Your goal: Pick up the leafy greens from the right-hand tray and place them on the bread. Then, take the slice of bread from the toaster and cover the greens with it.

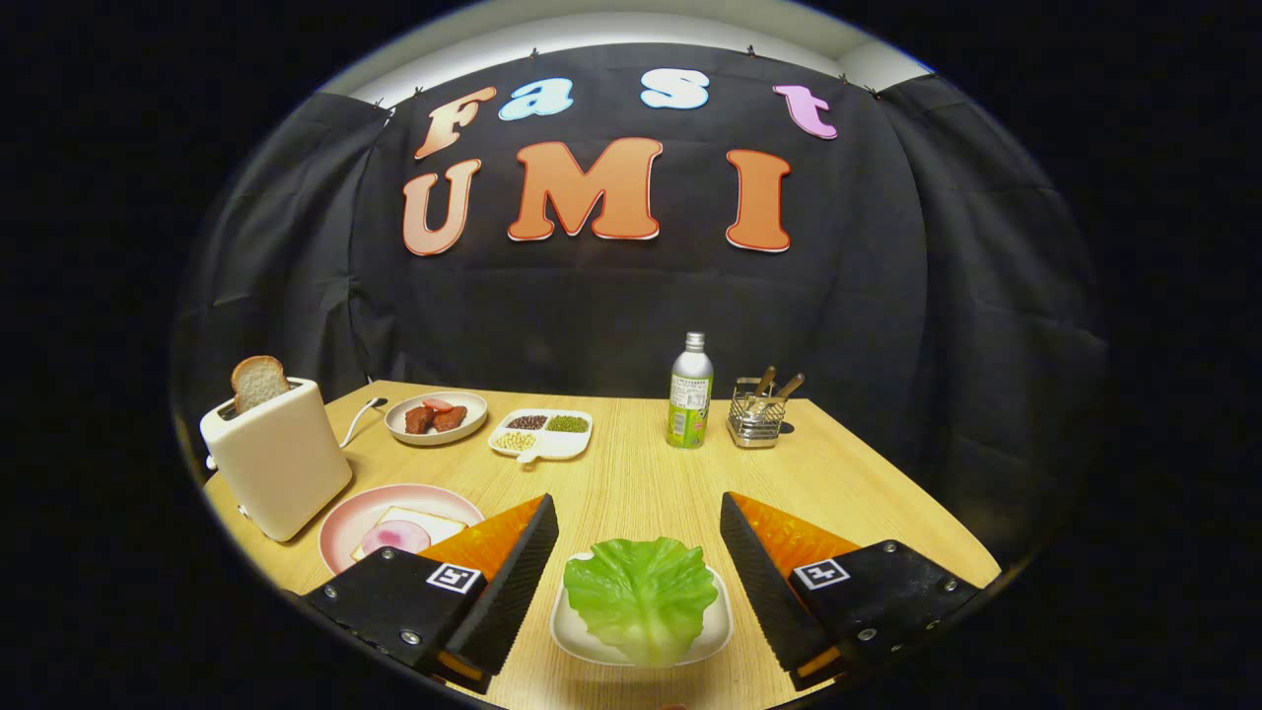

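The gripper (631,582) is wide open and holds nothing. The leafy greens (641,595) look soft and light; pinch the middle gently.

Camera riding on the tongs (639,513), facing forward, angled down over the table (641,473), near its front edge

1. The gripper (639,552) is held with its jaws spread wide apart; nothing is clamped between them.
2. Both fingers (513,582) are seen reaching forward from the near edge, angled inward toward each other at the tips; the ribbed inner faces are turned toward the gap.
3. A square marker is carried on the base of each finger.
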### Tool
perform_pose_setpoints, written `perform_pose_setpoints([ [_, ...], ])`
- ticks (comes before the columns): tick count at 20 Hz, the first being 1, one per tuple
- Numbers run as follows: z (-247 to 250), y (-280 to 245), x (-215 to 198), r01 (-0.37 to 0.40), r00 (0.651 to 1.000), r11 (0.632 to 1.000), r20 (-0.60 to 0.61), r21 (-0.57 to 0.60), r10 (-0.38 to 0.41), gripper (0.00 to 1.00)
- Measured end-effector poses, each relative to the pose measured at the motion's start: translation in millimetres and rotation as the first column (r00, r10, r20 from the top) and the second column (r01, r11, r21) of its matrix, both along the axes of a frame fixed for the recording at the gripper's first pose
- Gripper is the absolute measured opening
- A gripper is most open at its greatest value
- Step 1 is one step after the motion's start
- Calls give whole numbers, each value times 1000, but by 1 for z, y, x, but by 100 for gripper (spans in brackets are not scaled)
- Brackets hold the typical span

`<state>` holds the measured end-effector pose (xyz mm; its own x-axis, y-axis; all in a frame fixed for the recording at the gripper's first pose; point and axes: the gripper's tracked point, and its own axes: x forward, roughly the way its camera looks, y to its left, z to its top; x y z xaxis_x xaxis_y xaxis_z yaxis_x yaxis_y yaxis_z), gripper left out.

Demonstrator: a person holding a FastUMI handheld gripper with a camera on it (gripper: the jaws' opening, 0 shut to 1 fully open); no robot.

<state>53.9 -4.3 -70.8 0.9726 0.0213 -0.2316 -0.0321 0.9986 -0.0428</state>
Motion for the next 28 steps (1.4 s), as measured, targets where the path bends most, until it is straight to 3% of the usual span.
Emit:
perform_pose_setpoints([
  [9,-68,-6,16,-10,976,1000,-219,-16,7,100],
  [21,-119,-5,11,-30,927,998,-375,-46,11,99],
  [28,-123,8,11,-53,917,999,-396,-6,46,71],
])
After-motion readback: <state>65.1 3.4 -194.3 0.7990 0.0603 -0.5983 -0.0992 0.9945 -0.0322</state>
